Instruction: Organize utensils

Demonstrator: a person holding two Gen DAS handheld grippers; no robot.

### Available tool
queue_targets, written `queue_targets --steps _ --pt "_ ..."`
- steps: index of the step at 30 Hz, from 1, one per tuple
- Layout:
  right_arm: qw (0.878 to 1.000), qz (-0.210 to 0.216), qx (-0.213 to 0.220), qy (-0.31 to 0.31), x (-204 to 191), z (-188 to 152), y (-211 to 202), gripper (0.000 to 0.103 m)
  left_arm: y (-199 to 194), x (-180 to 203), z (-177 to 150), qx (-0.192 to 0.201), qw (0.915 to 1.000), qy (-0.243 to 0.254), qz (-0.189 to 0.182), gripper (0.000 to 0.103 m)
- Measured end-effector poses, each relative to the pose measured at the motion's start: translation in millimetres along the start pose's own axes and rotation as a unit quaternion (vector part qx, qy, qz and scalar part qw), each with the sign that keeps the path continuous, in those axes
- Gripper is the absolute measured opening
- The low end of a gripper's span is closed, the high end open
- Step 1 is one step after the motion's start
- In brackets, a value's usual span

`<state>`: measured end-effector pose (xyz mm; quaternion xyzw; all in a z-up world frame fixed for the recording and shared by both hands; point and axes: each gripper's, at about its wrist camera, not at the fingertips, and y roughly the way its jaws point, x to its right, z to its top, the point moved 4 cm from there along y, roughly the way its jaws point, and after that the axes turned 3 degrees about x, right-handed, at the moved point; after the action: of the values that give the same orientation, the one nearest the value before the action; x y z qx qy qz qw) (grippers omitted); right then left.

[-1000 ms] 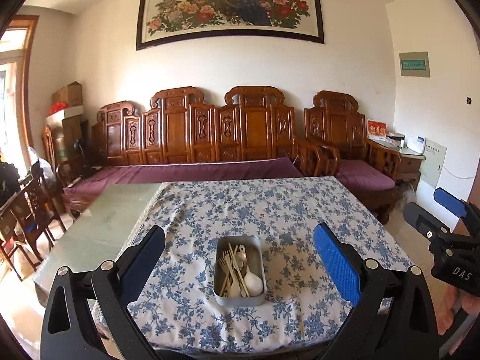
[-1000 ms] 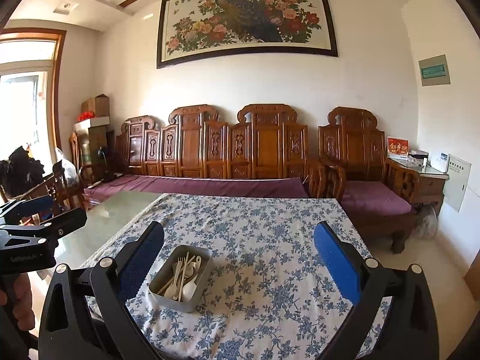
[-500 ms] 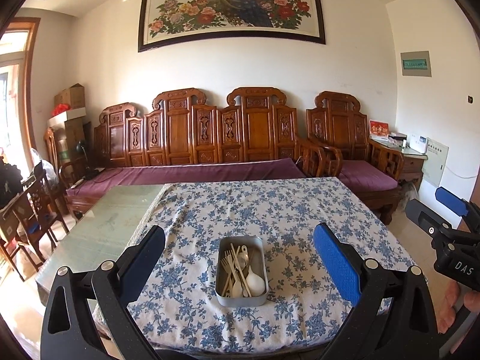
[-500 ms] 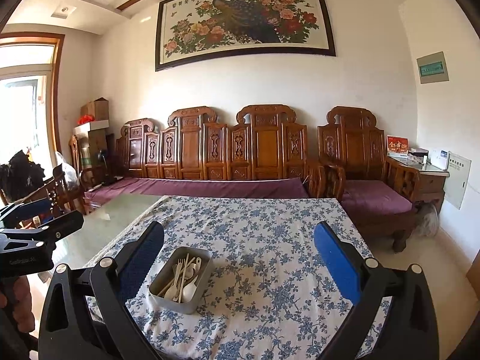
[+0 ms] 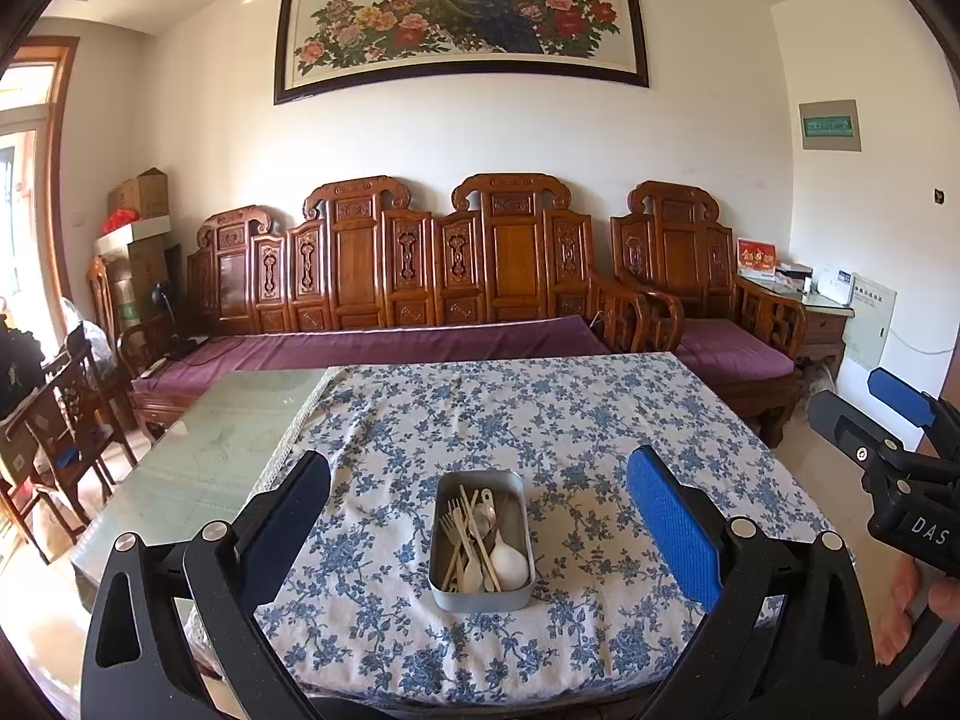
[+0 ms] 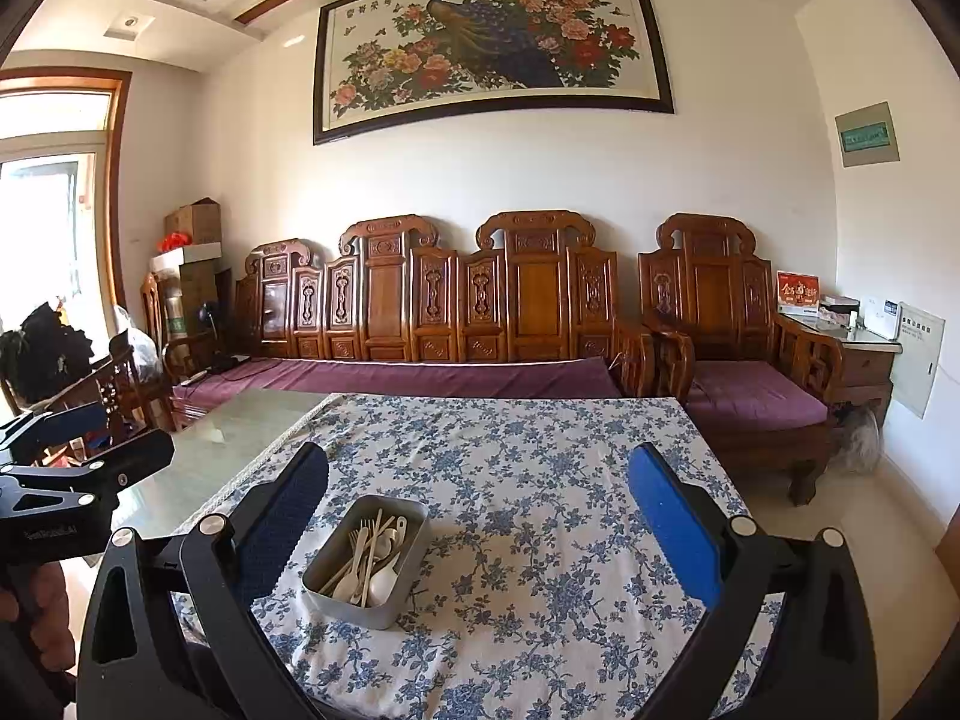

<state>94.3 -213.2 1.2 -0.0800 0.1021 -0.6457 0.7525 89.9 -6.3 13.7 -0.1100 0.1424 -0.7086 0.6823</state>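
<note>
Both hand-held grippers, left (image 5: 478, 516) and right (image 6: 478, 513), stay spread, tin (image 5: 481, 540) slightly farther.

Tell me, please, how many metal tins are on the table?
1. The tin sits on the flowered tablecloth near the table's front edge, between the left gripper's open fingers. It holds pale forks, spoons and sticks piled together.

A grey metal tin (image 5: 480, 540), rectangular with rounded corners, sits open on the flowered cloth of the surface (image 5: 540, 420) in front of me, near its front edge. Inside lie the utensils (image 5: 477, 546) in a loose, crossing heap: pale forks, thin pale sticks, a white spoon with its bowl toward me, and a metal spoon partly hidden beneath.
</note>
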Motion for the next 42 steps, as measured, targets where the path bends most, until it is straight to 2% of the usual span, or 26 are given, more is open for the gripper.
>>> queue_targets --steps 42 --pt "1.0 -0.001 0.001 0.004 -5.0 0.5 -1.9 0.101 -6.9 4.6 7.1 0.01 0.9999 0.0 0.0 0.095"
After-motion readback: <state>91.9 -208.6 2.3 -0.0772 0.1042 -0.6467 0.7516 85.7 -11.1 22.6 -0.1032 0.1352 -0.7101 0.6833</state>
